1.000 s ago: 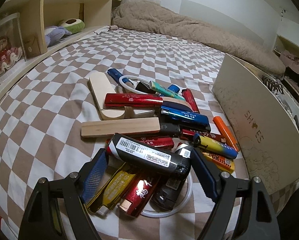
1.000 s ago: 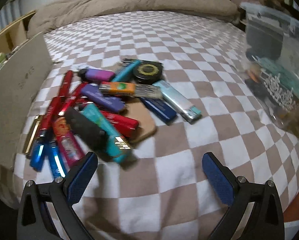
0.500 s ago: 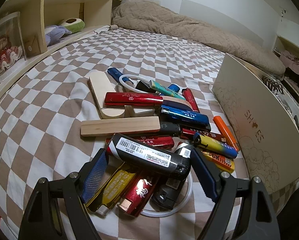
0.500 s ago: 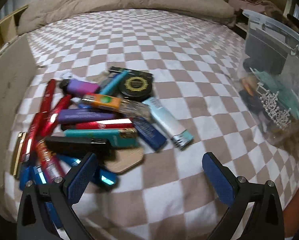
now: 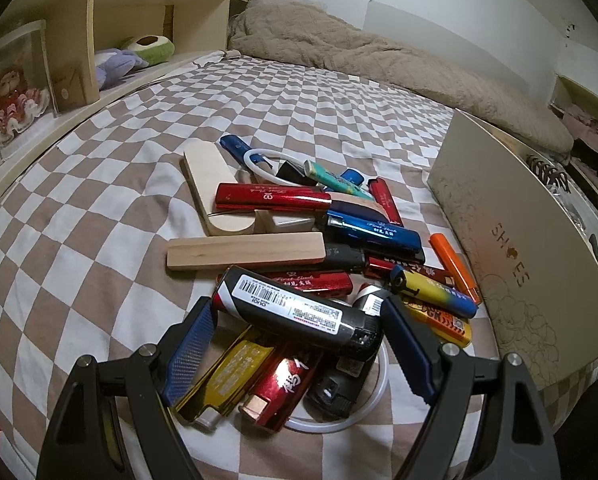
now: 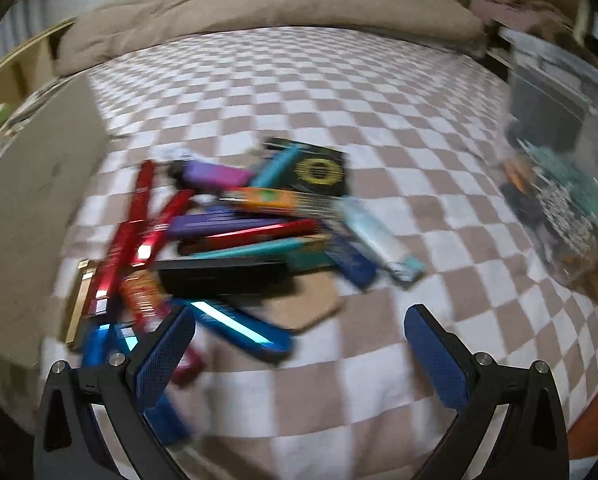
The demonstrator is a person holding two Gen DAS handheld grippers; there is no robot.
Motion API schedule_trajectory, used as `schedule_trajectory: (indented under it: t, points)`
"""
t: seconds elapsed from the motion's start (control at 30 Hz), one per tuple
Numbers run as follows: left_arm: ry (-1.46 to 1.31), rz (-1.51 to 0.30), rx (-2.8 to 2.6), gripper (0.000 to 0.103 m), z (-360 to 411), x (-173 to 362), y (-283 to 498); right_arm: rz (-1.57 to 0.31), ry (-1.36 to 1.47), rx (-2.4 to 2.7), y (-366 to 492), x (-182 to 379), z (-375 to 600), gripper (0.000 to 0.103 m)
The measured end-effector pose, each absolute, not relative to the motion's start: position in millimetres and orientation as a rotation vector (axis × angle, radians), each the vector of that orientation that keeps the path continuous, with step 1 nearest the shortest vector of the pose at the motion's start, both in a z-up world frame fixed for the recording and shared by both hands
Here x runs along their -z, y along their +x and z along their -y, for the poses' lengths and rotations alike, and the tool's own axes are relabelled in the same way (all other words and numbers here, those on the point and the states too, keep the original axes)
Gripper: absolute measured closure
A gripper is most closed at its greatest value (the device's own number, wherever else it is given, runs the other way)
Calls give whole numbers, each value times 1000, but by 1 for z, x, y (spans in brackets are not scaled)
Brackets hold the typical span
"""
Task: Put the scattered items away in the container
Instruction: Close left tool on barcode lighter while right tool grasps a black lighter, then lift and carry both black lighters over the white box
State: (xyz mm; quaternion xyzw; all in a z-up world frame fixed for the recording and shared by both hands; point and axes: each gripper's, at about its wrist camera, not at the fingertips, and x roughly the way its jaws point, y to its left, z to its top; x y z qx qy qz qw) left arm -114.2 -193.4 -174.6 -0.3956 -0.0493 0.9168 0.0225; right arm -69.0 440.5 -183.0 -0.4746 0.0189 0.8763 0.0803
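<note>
Left gripper point(image 5: 295, 344) clamped endwise on the black lighter point(image 5: 299, 314), raised over the pile on the bed point(image 5: 99, 200).
Its long axis spans the jaws; the cardboard box point(image 5: 519, 248) stands just right. Right gripper point(image 6: 299, 356): jaws apart, empty.

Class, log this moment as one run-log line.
left tongs: shut on black barcode-labelled lighter | right tongs: open, empty | beige cardboard shoebox: beside pile
</note>
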Motion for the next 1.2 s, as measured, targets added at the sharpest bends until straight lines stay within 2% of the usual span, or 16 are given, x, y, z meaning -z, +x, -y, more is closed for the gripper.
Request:
schedule_trajectory:
  t: [0.67,0.7,0.73,0.77,1.2]
  points:
    - [-1129,169,-2838,19,187,138,-100,-54,-1548,-2598,-106,197,-418,1]
    - [-1125,171,-2838,19,186,135,-99,-59,-1544,-2602,-106,197,-418,6]
    - [-1119,176,-2837,19,186,133,-99,-64,-1539,-2604,-105,196,-418,16]
    - [-1115,183,-2834,19,186,132,-99,-65,-1535,-2601,-105,196,-419,20]
    - [-1077,192,-2839,19,173,111,-95,-19,-1491,-2636,-85,180,-415,20]
